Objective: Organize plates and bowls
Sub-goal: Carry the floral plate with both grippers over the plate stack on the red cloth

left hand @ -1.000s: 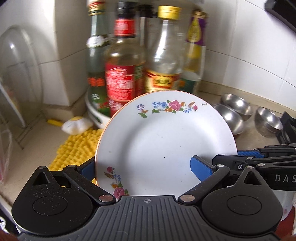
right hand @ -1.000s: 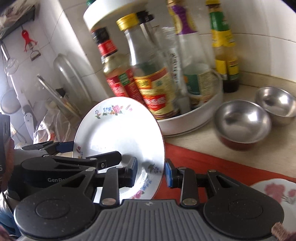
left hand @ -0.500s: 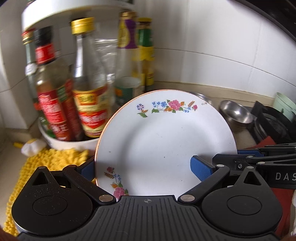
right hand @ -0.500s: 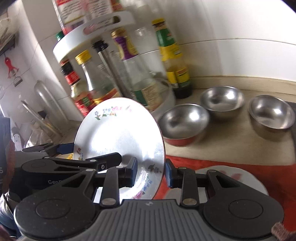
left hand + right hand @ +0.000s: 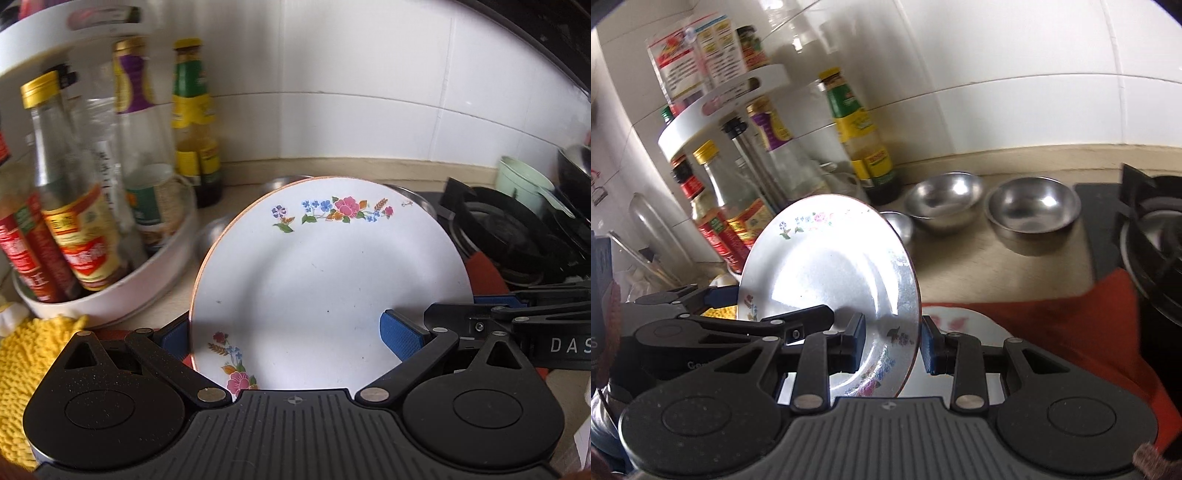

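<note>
A white plate with flower prints point(image 5: 325, 280) stands nearly upright, carried above the counter between both grippers. My left gripper point(image 5: 288, 339) is shut on its lower part, one blue pad behind the left rim and one on the front face. My right gripper point(image 5: 892, 345) is shut on the plate's point(image 5: 827, 266) right rim, a pad on each side. A second floral plate point(image 5: 960, 321) lies on a red cloth point(image 5: 1071, 325) just beyond the right gripper. Three steel bowls point(image 5: 943, 199) point(image 5: 1032, 210) point(image 5: 899, 225) sit on the counter behind it.
A round white two-tier rack of sauce bottles point(image 5: 110, 295) stands at the left by the tiled wall. A yellow mop-like cloth point(image 5: 22, 369) lies at the near left. A black gas stove point(image 5: 1145, 229) fills the right side, with a pale green cup point(image 5: 517, 181) behind it.
Both grippers have carried the plate to the right together; the bottles slid left in view and the stove came in. The plate sits the same in both grips.
</note>
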The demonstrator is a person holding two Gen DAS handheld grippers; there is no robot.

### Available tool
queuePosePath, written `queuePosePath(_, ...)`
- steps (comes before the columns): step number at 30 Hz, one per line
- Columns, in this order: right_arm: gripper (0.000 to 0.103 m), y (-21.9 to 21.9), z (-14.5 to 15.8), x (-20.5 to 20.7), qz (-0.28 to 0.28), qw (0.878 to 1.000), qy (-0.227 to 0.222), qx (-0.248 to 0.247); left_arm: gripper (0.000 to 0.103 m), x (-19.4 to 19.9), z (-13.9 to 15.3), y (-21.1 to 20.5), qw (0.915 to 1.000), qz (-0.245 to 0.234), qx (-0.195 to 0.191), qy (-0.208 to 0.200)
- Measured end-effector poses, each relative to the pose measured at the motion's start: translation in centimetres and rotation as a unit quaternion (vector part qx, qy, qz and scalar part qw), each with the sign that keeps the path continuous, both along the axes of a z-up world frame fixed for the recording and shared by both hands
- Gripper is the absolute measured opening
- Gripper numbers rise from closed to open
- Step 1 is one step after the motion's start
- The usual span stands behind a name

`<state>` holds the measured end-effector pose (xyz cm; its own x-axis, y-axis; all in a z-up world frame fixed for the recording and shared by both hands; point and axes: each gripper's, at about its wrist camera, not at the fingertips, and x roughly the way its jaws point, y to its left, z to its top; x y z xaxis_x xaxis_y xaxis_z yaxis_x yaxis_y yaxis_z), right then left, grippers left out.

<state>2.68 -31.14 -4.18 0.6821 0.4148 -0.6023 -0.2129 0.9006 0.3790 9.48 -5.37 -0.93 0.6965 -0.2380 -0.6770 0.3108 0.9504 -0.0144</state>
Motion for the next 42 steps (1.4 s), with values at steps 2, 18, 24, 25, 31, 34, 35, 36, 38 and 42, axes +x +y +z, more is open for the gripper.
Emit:
queuePosePath(2, 0.030, -1.0, -0.1, -0.5, -0.008, 1.000, 0.003, 0.000, 0.102, -0.3, -0.1, -1.0, 1.0000, -0.008, 0.001, 0.002)
queuePosePath(18, 0.030, -5.2, -1.4, -2.6, -0.026, 0.999, 0.030, 0.001, 0.102, -1.8, -1.7, -5.0, 0.9992, -0.025, 0.012, 0.028)
queuePosePath(24, 0.030, -5.8, -2.1, -2.9, -0.025, 0.999, 0.046, -0.001, 0.101, -1.9, -2.6, -5.8, 0.9988, -0.025, 0.015, 0.040)
queuePosePath(25, 0.030, -5.8, -2.2, -2.9, -0.025, 0.999, 0.048, -0.003, 0.101, -1.9, -2.8, -5.8, 0.9987, -0.025, 0.015, 0.043)
queuePosePath(31, 0.030, -6.1, -2.8, -2.6, -0.021, 0.998, 0.060, -0.005, 0.102, -1.7, -3.4, -6.0, 0.9982, -0.021, 0.011, 0.055)
queuePosePath(34, 0.030, -6.2, -2.6, -2.6, -0.020, 0.998, 0.058, -0.010, 0.102, -1.7, -3.4, -6.1, 0.9983, -0.022, 0.010, 0.053)
queuePosePath(35, 0.030, -6.2, -2.6, -2.7, -0.021, 0.998, 0.058, -0.011, 0.102, -1.6, -3.4, -6.2, 0.9983, -0.023, 0.011, 0.052)
queuePosePath(36, 0.030, -6.3, -2.6, -2.7, -0.021, 0.998, 0.058, -0.011, 0.102, -1.6, -3.4, -6.2, 0.9982, -0.024, 0.010, 0.053)
queuePosePath(38, 0.030, -6.2, -2.6, -2.6, -0.024, 0.998, 0.060, -0.011, 0.102, -1.4, -3.5, -6.2, 0.9980, -0.025, 0.008, 0.057)
queuePosePath(42, 0.030, -6.1, -2.8, -2.6, -0.027, 0.997, 0.066, -0.011, 0.101, -1.3, -3.9, -6.0, 0.9976, -0.025, 0.005, 0.064)
